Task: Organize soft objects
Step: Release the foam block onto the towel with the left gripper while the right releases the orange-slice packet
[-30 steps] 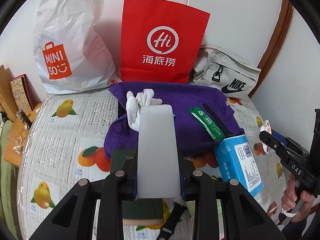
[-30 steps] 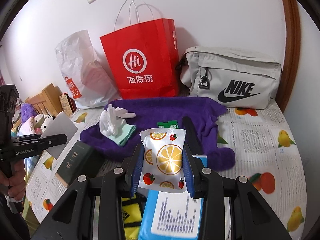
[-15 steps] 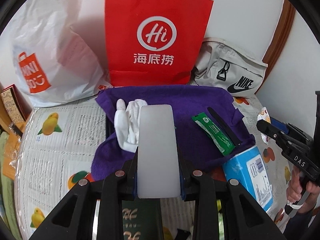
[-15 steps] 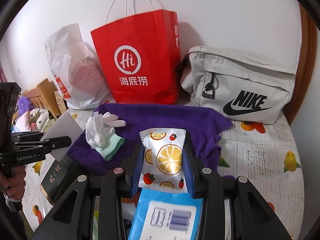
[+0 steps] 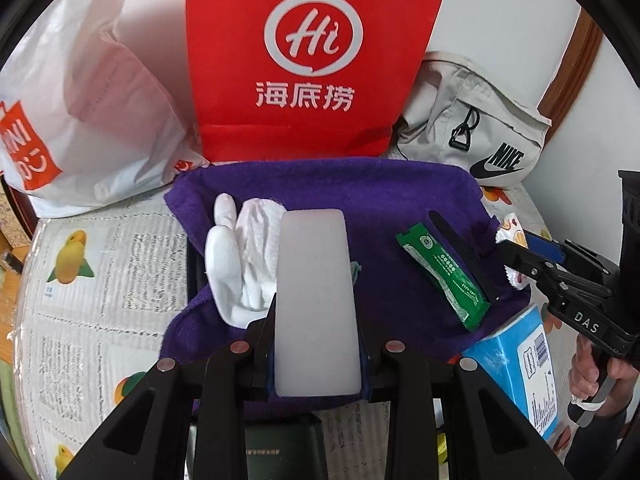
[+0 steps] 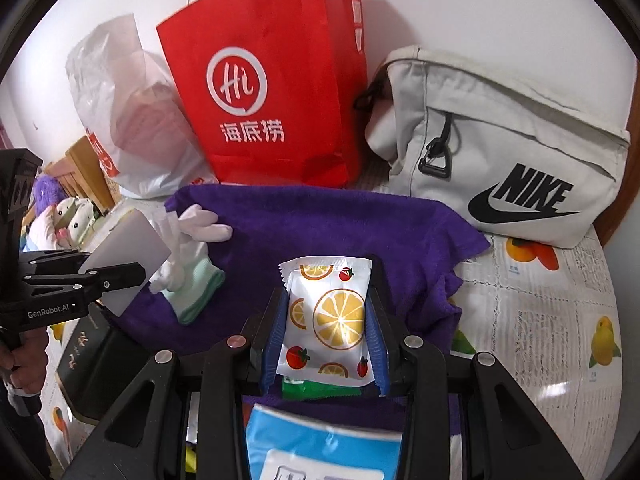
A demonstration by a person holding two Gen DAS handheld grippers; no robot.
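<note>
I have both grippers loaded over the table. The left gripper [image 5: 316, 320] is clamped on a frosted white flat pad [image 5: 314, 296], its long axis running straight out along the fingers, away from me. The right gripper [image 6: 326, 332] is clenched on a fruit-print sachet [image 6: 326, 320] with orange slices and strawberries on it, also standing lengthwise between the blue pads.

Everything ahead of me lies on the purple towel [image 5: 380, 196], which is spread in front of the red paper bag [image 5: 312, 60], with the white plastic shopping bag [image 5: 80, 120] to one side and the grey Nike pouch [image 6: 500, 152] to the other. The white glove [image 5: 244, 256] sits on the towel just beyond and left of the left fingers, close beside the pad's tip. The green sachet [image 5: 444, 276] lies diagonally on the towel's right part, between my two grippers, with a black strip alongside it. A blue tissue pack [image 5: 520, 364] sits at the towel's near right corner.

What matters for the next move, as I judge it: the bags stand straight ahead past the towel's far edge. The red bag is nearest the left gripper's line (its mouth is out of the left view), and the Nike pouch sits ahead and right of the right gripper.
</note>
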